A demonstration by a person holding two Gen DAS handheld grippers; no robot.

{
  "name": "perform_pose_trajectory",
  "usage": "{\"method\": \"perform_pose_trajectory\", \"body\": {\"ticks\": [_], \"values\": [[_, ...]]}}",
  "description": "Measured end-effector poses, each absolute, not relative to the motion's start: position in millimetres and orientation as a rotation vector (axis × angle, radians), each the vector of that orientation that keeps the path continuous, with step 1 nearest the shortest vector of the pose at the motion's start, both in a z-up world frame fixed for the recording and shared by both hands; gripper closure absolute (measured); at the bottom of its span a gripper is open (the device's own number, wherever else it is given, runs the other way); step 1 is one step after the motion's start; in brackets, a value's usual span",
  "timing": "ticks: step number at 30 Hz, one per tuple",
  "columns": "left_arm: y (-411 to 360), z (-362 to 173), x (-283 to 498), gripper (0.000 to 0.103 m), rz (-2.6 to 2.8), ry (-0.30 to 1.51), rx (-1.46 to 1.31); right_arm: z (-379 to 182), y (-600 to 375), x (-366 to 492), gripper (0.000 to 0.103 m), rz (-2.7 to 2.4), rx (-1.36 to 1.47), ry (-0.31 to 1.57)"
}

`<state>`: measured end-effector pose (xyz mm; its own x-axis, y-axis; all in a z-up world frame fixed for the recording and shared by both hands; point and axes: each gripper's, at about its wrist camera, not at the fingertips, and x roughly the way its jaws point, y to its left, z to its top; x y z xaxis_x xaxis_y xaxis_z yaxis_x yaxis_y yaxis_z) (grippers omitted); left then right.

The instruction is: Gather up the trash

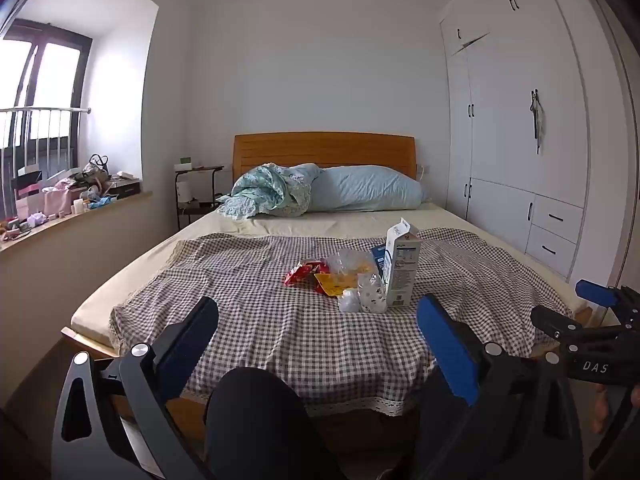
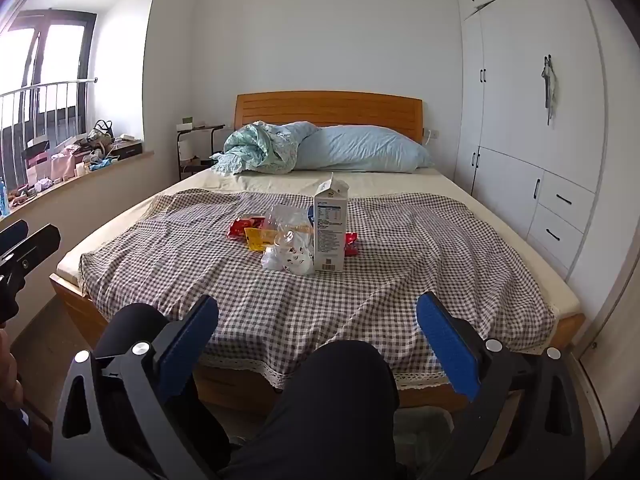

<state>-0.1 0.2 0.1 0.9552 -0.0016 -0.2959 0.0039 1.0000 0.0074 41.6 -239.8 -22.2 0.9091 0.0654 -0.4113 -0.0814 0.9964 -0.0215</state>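
Ahead, trash pile (image 1: 356,276) on bed (image 2: 460,240), well beyond both tongs (image 1: 318,340) (image 2: 318,336), spread wide.

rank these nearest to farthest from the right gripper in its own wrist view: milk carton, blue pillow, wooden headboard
1. milk carton, upright on the checked cloth, mid-bed, closest to the right gripper.
2. blue pillow, at the head of the bed.
3. wooden headboard, behind the pillow, against the wall.

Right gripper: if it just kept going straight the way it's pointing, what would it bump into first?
The right gripper is open and aimed over the checkered cloth. Straight ahead, it would probably reach the trash pile first, likely the upright milk carton, though depth is uncertain.
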Motion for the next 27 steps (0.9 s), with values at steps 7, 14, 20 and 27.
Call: {"method": "perform_pose_trajectory", "body": {"ticks": [7, 14, 20, 27], "values": [[0, 4, 1, 0.007, 0.000, 0.292, 0.010, -16, -241, 40, 0.008, 0.083, -0.042, 0.416], [3, 2, -3, 0.007, 0.010, 0.270, -0.006, -17, -242, 41, 0.008, 0.081, -0.038, 0.410], [2, 3, -4, 0.007, 0.007, 0.267, 0.000, -19, -238, 39, 0.008, 0.080, -0.051, 0.401], [0, 3, -7, 0.007, 0.000, 0.265, 0.006, -21, -235, 38, 0.008, 0.062, -0.051, 0.394]]}}
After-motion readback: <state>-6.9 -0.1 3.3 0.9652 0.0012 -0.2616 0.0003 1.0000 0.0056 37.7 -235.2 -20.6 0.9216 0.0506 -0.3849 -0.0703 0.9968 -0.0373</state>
